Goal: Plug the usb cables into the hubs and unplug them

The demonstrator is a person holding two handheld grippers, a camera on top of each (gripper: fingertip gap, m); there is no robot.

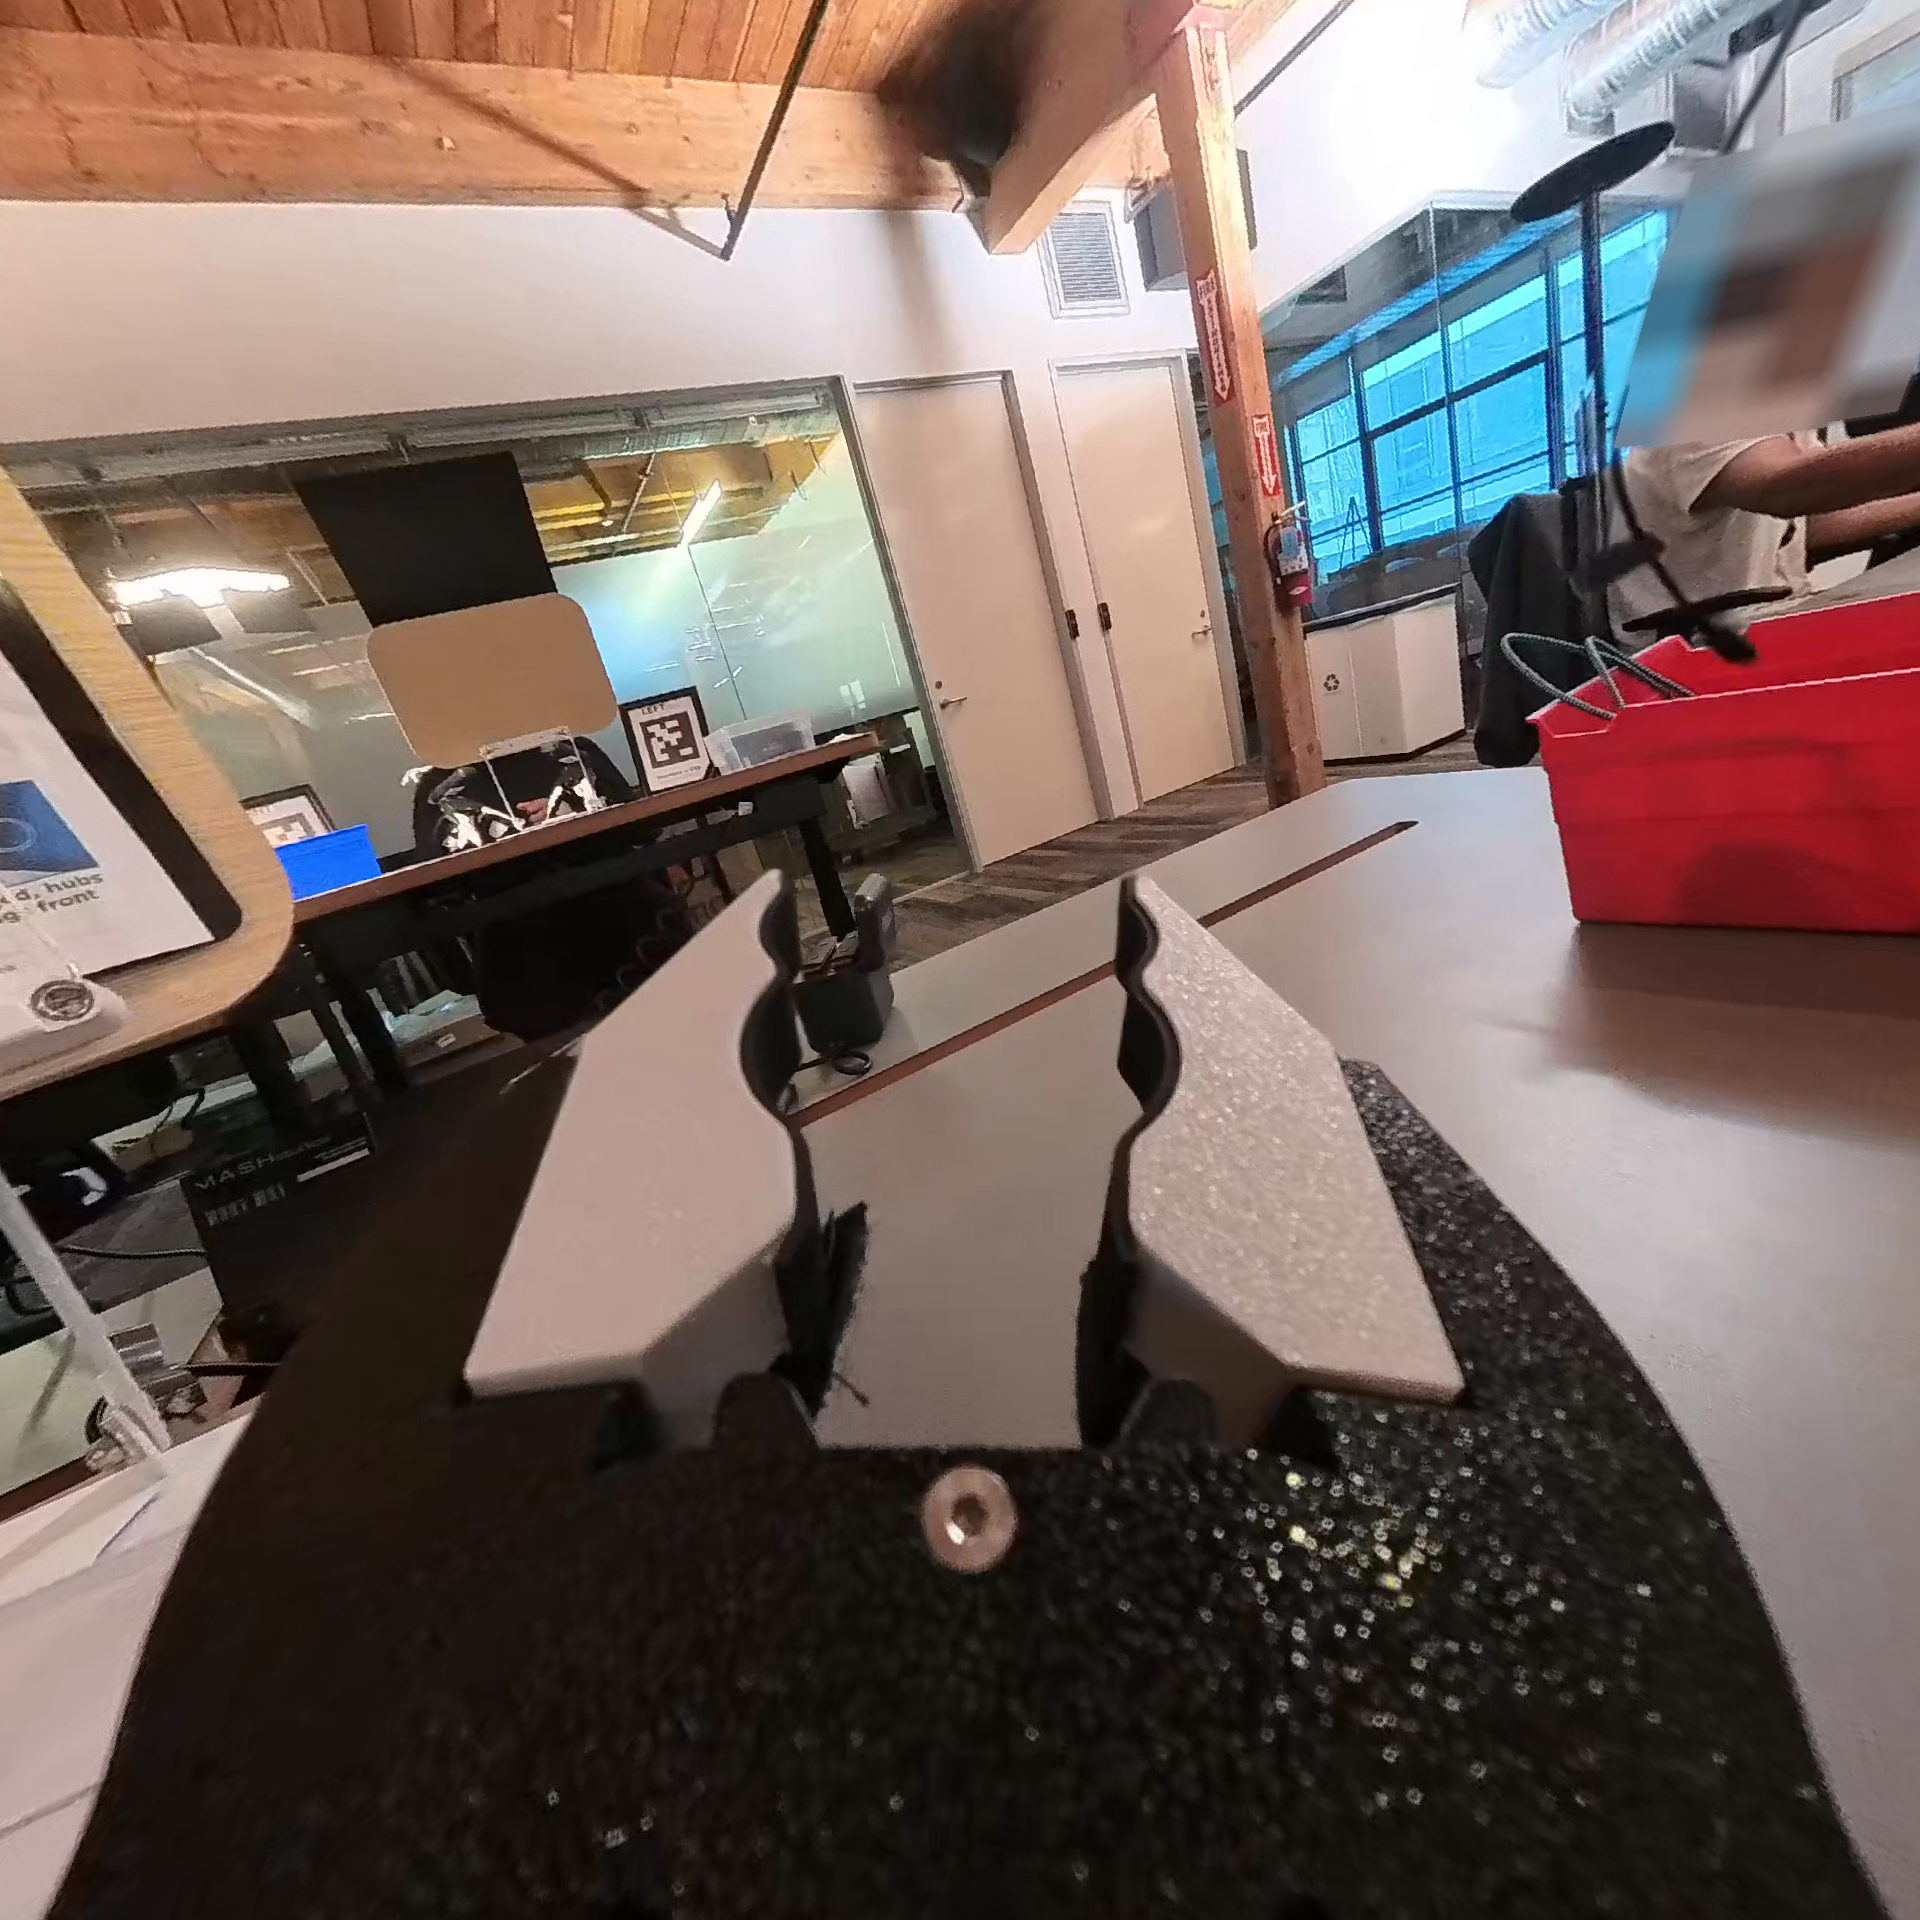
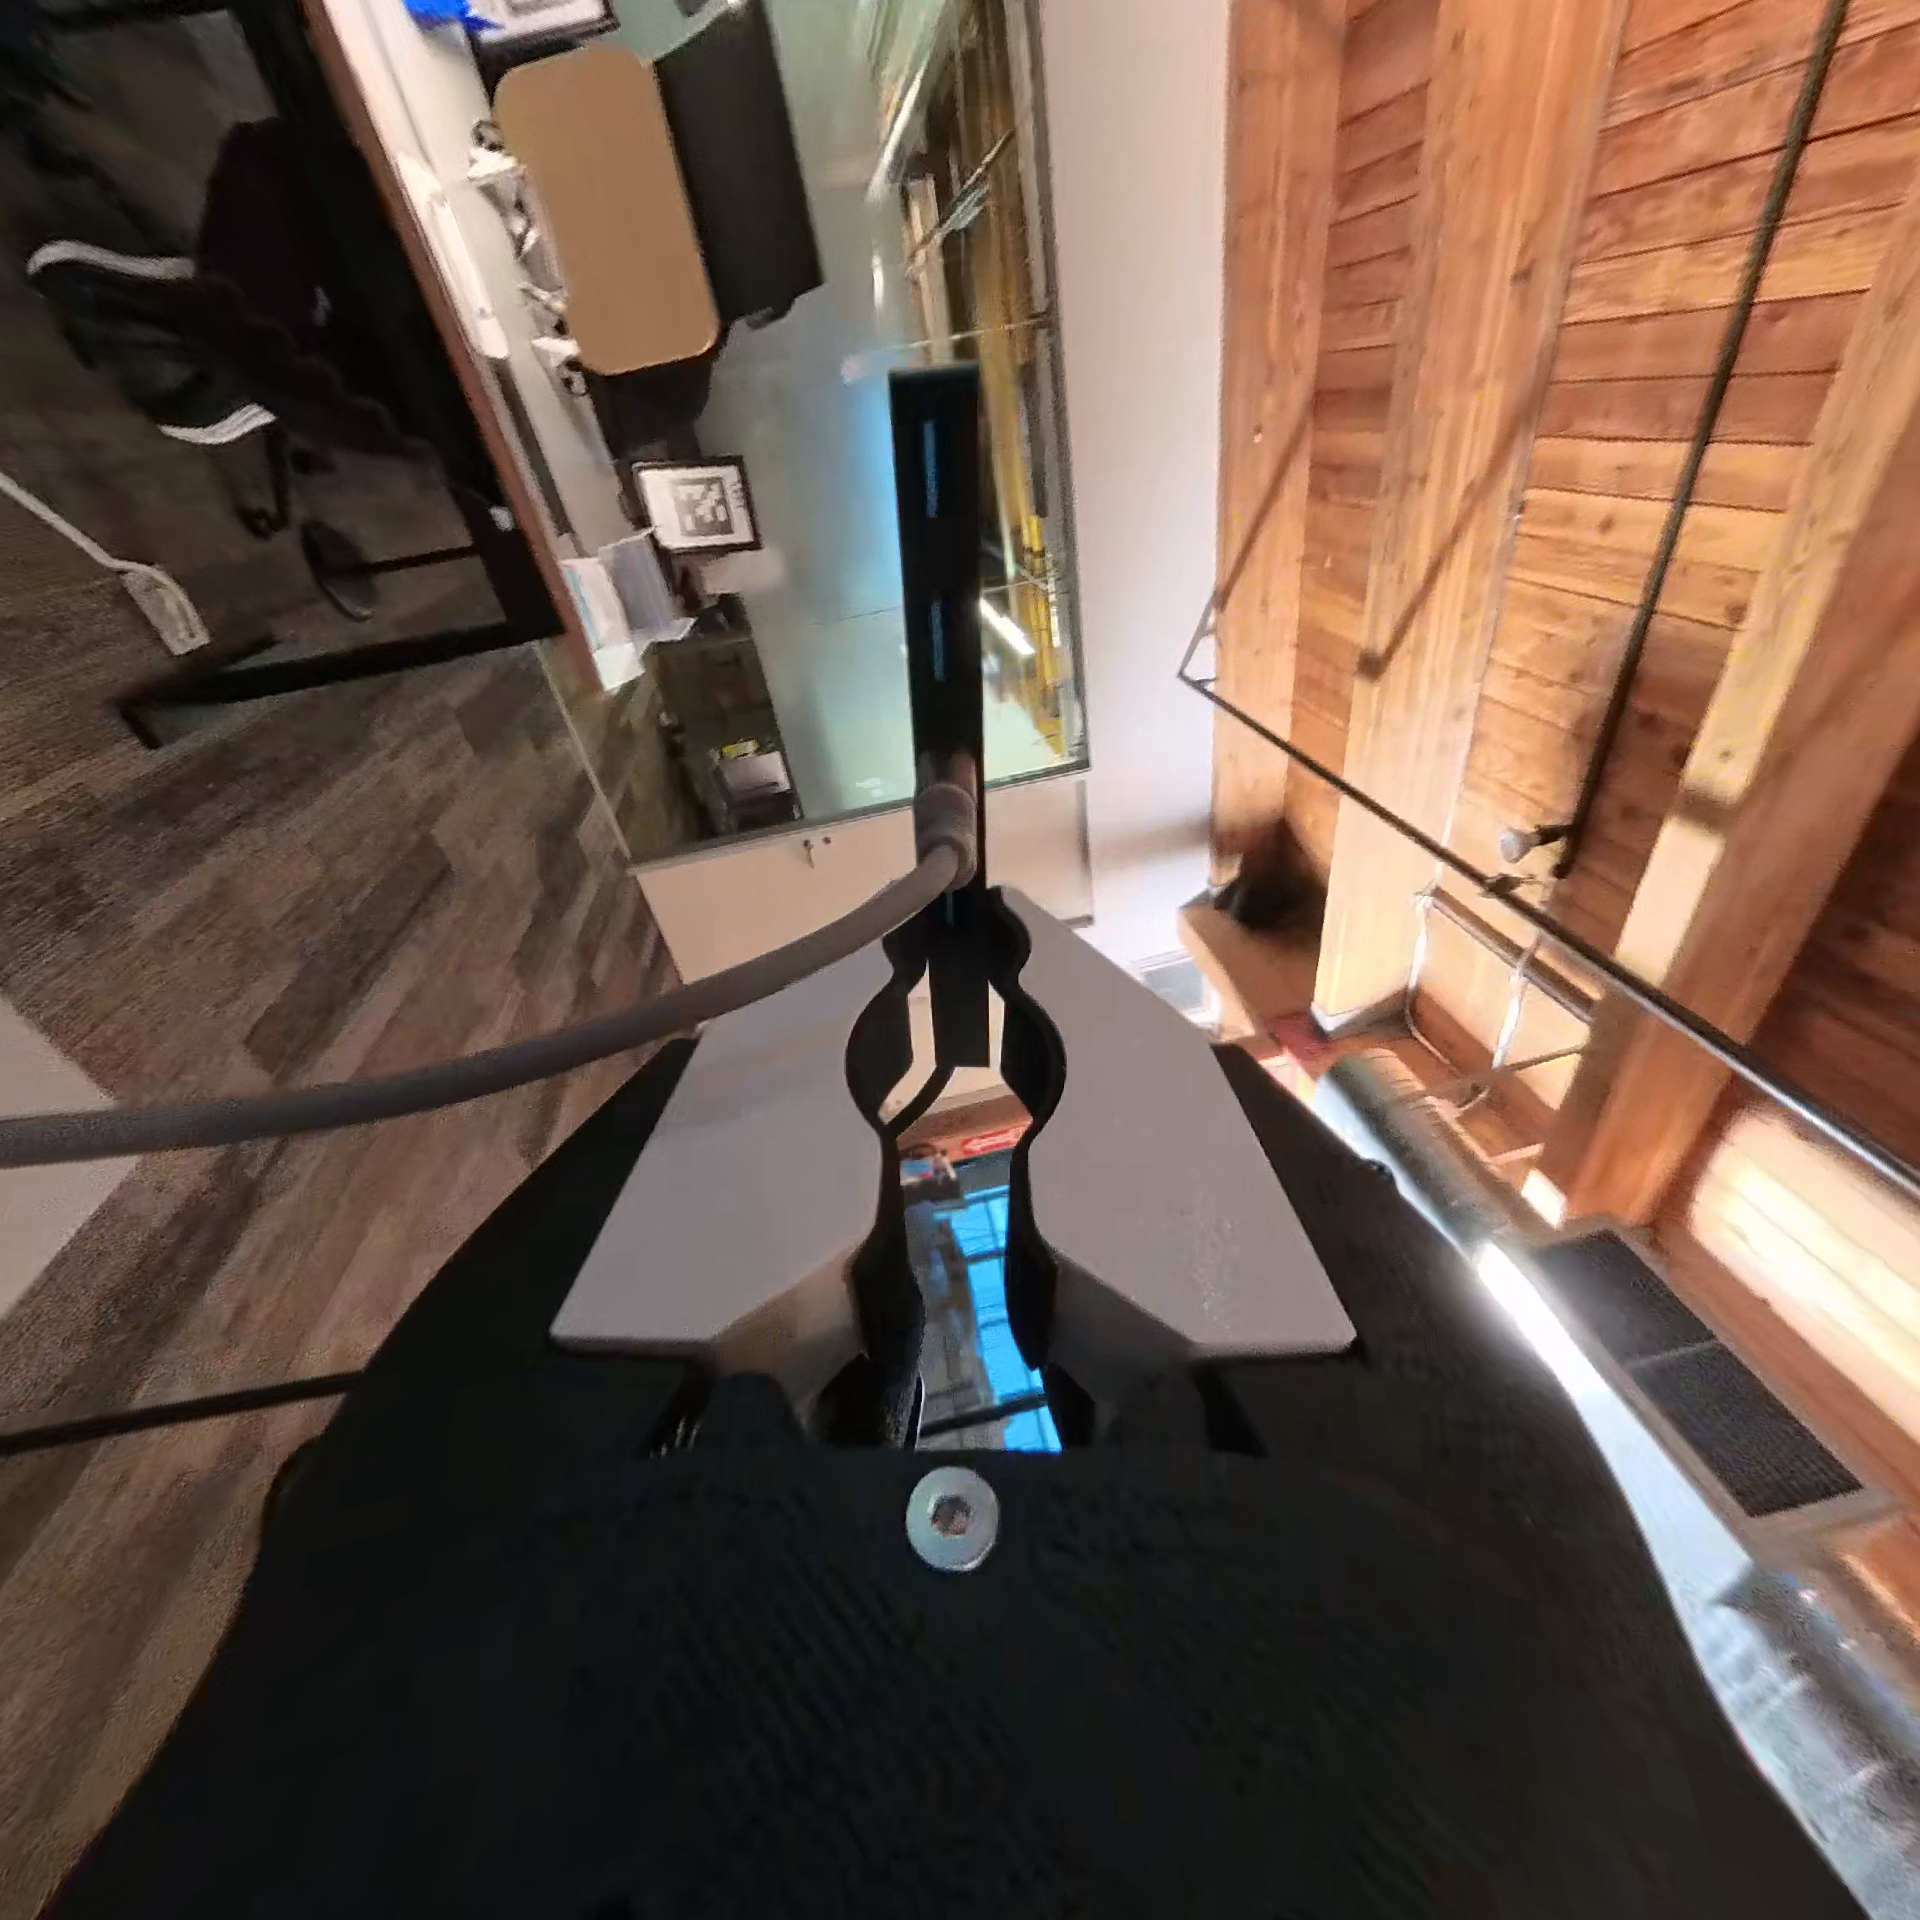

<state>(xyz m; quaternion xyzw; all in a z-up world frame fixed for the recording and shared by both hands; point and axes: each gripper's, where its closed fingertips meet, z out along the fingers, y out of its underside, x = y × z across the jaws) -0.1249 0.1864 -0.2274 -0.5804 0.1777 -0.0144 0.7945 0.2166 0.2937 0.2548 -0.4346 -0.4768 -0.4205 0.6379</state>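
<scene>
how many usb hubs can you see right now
1. A slim black hub is clamped edge-on in the right gripper, its grey cable trailing left. More may lie hidden inside the red bin.

Left gripper (image 1: 951,997): grey jaws w/ black wavy inner pads, black speckled body. Desk (image 1: 1558,1143) dark brown-grey. Bin (image 1: 1745,831) red. Right gripper (image 2: 951,966): same grey/black. Hub (image 2: 940,582) black w/ blue ports; cable (image 2: 520,1060) grey.

Grey cable (image 2: 416,1081) cut off leftward
</scene>
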